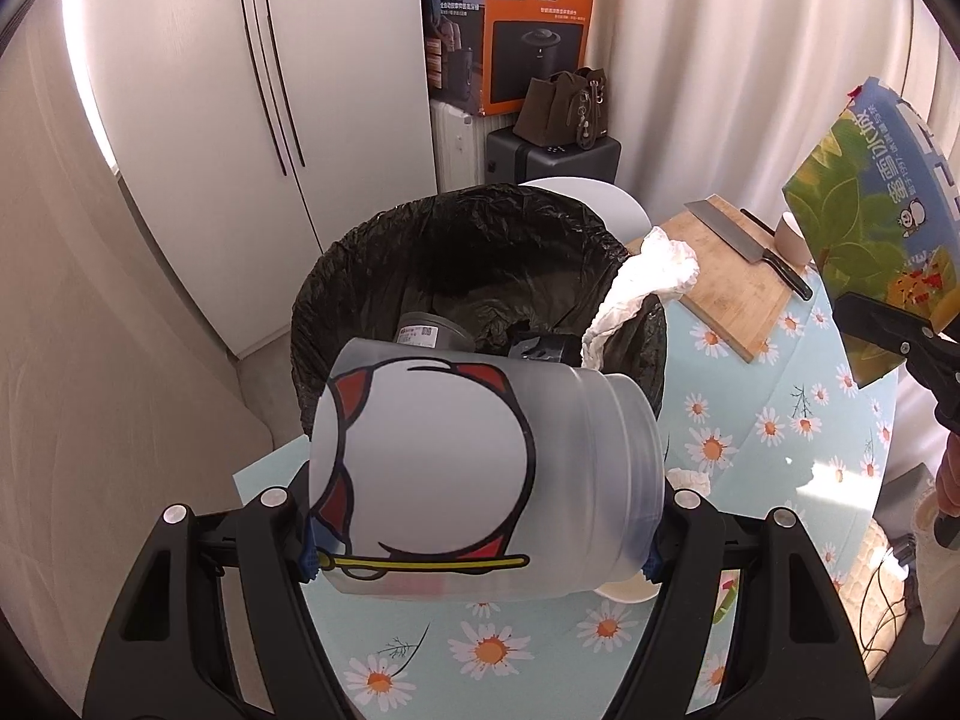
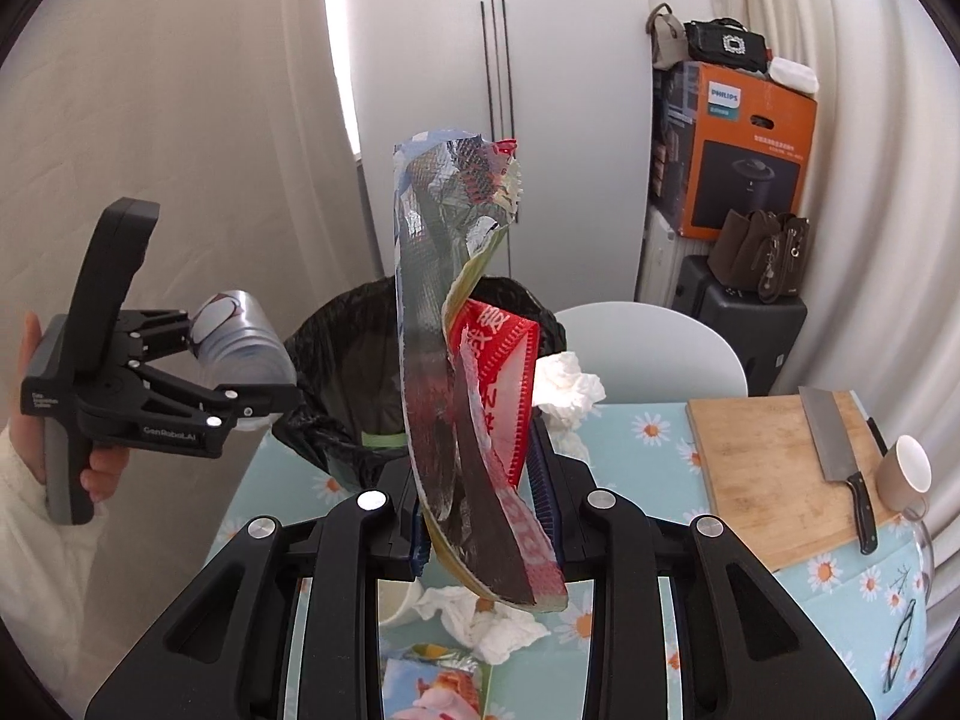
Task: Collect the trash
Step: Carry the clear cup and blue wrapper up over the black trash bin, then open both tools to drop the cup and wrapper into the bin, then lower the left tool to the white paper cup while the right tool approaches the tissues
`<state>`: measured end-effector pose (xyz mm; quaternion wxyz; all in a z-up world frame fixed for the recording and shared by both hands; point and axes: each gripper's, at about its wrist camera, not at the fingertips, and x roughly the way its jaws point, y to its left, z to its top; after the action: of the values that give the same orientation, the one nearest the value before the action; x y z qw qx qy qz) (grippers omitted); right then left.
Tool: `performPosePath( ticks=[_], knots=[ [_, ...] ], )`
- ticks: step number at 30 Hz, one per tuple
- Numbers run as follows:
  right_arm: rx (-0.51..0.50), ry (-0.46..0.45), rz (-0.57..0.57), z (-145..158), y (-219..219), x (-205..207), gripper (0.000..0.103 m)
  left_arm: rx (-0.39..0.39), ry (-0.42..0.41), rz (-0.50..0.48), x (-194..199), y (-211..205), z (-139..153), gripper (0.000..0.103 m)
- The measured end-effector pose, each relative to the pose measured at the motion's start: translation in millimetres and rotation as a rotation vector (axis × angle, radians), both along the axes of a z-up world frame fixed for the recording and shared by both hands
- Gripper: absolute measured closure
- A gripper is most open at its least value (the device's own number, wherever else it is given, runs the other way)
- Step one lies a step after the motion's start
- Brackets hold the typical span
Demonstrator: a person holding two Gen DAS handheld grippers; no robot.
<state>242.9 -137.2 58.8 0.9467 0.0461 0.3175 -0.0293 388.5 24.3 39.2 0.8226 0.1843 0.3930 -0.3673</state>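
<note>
- The left gripper (image 1: 480,564) is pinching a frosted plastic cup (image 1: 474,468) with a cartoon print, lying on its side across the pads, just short of the bin.
- The trash bin (image 1: 480,276), lined with a black bag, is sitting directly ahead of that claw; a grey item and a dark item are already lying inside, and a crumpled white tissue (image 1: 648,282) is draping over the rim to the claw's right.
- The right gripper (image 2: 486,516) is clamping a torn snack wrapper (image 2: 462,360), foil inside showing, which is standing up from the jaws with the bin beyond it.
- Judging from this, two pieces are being carried in and are not yet dropped.
- Still waiting on the daisy tablecloth (image 2: 648,438): crumpled tissues (image 2: 492,618) and a printed packet (image 2: 432,684) just below the right claw, plus a paper cup (image 2: 396,600) beside them.
- The cutting board (image 2: 774,462), cleaver (image 2: 834,444) and mug (image 2: 906,474), off to the right claw's right, are probably not trash.
</note>
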Motion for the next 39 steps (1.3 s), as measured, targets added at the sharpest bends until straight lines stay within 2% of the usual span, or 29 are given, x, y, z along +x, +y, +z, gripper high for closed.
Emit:
performPosePath(
  ticks=[10, 12, 13, 14, 16, 18, 21, 27, 39],
  knots=[
    [0.029, -0.029, 0.123, -14.6, 7.3, 62.9, 0.076, 0.047, 0.015, -0.033, 24.6, -21.9, -16.9, 0.03],
    [0.019, -0.023, 0.145, -19.0, 9.8, 76.6, 0.074, 0.048, -0.004, -0.05, 27.3, -26.1, -17.8, 0.023],
    [0.019, -0.026, 0.151, -20.3, 9.9, 81.7, 0.068, 0.045, -0.02, -0.054, 28.0, -27.3, -17.5, 0.021],
    [0.026, -0.032, 0.157, -21.6, 8.7, 86.5, 0.062, 0.041, -0.024, -0.056, 29.5, -28.1, -17.9, 0.014],
    [0.039, -0.051, 0.157, -21.6, 4.2, 93.3, 0.03, 0.033, -0.038, -0.045, 32.5, -26.7, -18.1, 0.012],
    [0.024, -0.077, 0.146, -21.3, 1.5, 96.0, 0.025, 0.035, -0.054, -0.021, 32.9, -23.8, -20.0, 0.008],
    [-0.021, -0.093, 0.115, -21.4, -0.7, 99.5, 0.018, 0.021, -0.033, -0.007, 30.5, -16.5, -24.0, 0.007],
    [0.008, -0.068, 0.103, -28.4, -9.1, 93.2, 0.017, -0.029, 0.013, 0.033, 17.6, -3.8, -30.1, 0.007],
    [0.015, -0.025, 0.054, -37.8, -8.4, 34.4, 0.016, 0.001, 0.048, 0.074, -24.7, 17.6, -38.5, 0.006]
  ],
)
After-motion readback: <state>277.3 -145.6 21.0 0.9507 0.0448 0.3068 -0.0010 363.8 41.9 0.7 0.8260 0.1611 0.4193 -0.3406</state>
